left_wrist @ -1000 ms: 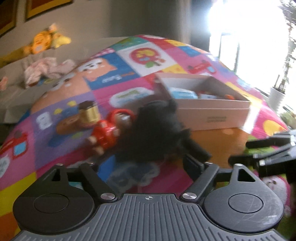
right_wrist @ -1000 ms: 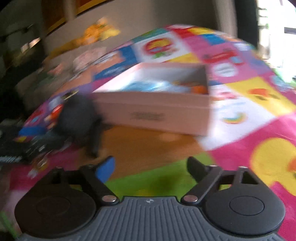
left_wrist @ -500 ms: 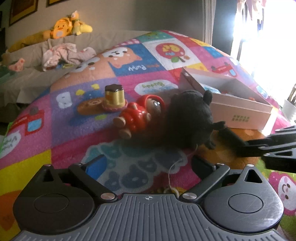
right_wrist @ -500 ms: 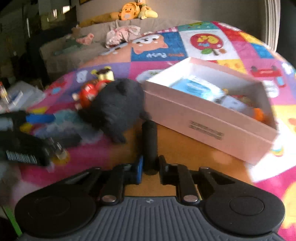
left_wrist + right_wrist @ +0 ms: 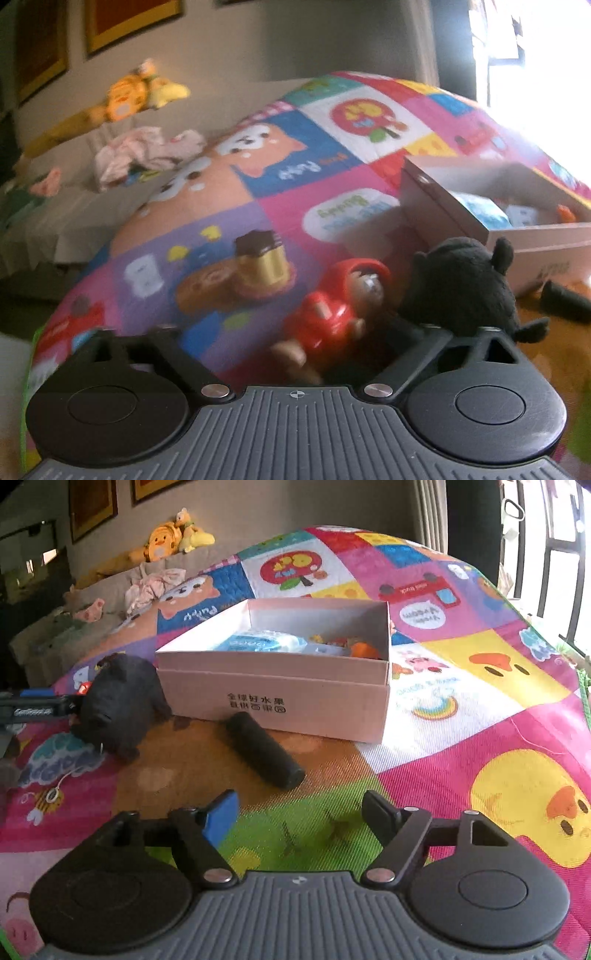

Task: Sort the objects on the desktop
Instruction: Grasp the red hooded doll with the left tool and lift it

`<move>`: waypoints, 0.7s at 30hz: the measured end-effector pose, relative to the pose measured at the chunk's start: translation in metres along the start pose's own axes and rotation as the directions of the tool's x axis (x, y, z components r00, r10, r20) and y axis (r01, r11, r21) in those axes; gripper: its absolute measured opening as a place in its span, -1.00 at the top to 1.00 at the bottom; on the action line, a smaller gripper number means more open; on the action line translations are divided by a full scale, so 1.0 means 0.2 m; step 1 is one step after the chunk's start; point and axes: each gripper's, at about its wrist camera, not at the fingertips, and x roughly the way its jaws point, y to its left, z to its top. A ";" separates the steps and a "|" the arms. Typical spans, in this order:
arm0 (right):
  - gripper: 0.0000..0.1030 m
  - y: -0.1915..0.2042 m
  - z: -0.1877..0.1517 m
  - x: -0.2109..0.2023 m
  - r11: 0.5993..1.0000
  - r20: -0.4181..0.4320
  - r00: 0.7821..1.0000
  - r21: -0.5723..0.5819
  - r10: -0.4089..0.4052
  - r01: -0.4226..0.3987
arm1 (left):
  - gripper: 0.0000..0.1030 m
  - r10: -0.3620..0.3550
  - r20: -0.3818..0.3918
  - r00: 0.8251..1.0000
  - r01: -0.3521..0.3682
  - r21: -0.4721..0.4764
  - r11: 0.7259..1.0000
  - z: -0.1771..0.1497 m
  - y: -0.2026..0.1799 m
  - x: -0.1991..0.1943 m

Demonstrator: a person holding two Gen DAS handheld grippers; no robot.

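Note:
A red wooden doll [image 5: 332, 314] lies on the play mat between the fingers of my left gripper [image 5: 295, 328]. Its jaws are closing and no pad presses on the doll. A black plush toy [image 5: 458, 284] leans over the right finger. Behind the doll stands a gold jar with a brown lid [image 5: 262, 258]. My right gripper [image 5: 299, 808] is opening, with nothing between its fingers. A black cylinder [image 5: 264, 751] lies loose on the mat just ahead of it, in front of the pink cardboard box [image 5: 273, 698]. The left gripper [image 5: 62, 701] reaches to the black plush [image 5: 118, 701].
The box holds a blue packet [image 5: 262, 642] and small orange items [image 5: 362, 650]. A grey sofa [image 5: 74, 620] with clothes and a yellow plush [image 5: 166, 539] lies beyond the mat. Windows stand at the right. Bare mat [image 5: 480, 720] stretches right of the box.
My right gripper was shut on the black cylinder, has let it go and drawn back; the cylinder now lies on the mat. My left gripper has closed in on the red doll.

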 end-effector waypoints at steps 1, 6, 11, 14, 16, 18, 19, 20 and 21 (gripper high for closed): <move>-0.66 -0.01 0.00 -0.01 1.000 -0.001 1.000 0.011 0.004 -0.004 | -0.33 -0.018 -0.008 1.000 0.018 0.019 1.000 0.01 -0.02 0.02; -0.80 -0.08 0.00 -0.01 0.996 -0.006 0.999 0.079 0.043 -0.043 | -0.15 -0.020 -0.016 1.000 0.020 0.021 1.000 0.04 -0.02 0.06; -0.87 -0.10 0.00 -0.02 0.993 0.006 0.999 0.106 0.043 -0.043 | 0.05 0.017 -0.007 1.000 -0.016 0.040 0.999 0.03 -0.01 -0.01; -0.92 -0.10 0.00 -0.02 0.993 0.018 0.999 0.113 0.042 -0.043 | 0.15 0.021 0.054 0.998 -0.022 0.010 1.000 0.05 0.02 -0.18; -0.95 -0.10 0.00 -0.03 0.992 0.024 0.999 0.112 0.046 -0.048 | 0.16 0.000 0.106 0.994 0.000 0.002 1.000 0.08 0.03 -0.32; -0.98 -0.10 0.00 -0.02 0.992 0.017 0.999 0.112 0.050 -0.052 | 0.16 -0.028 0.153 0.988 0.026 0.015 1.000 0.10 -0.01 -0.44; -1.00 -0.10 0.00 -0.02 0.992 0.013 0.999 0.112 0.049 -0.050 | 0.16 -0.054 0.164 0.985 0.051 0.024 0.998 0.10 -0.03 -0.49; -1.00 -0.10 0.00 -0.02 0.993 0.010 0.999 0.112 0.046 -0.046 | 0.16 -0.093 0.167 0.981 0.089 0.031 0.996 0.09 -0.07 -0.53; -1.00 -0.10 0.00 -0.02 0.993 0.005 0.999 0.108 0.040 -0.041 | 0.16 -0.138 0.161 0.977 0.133 0.038 0.990 0.07 -0.11 -0.56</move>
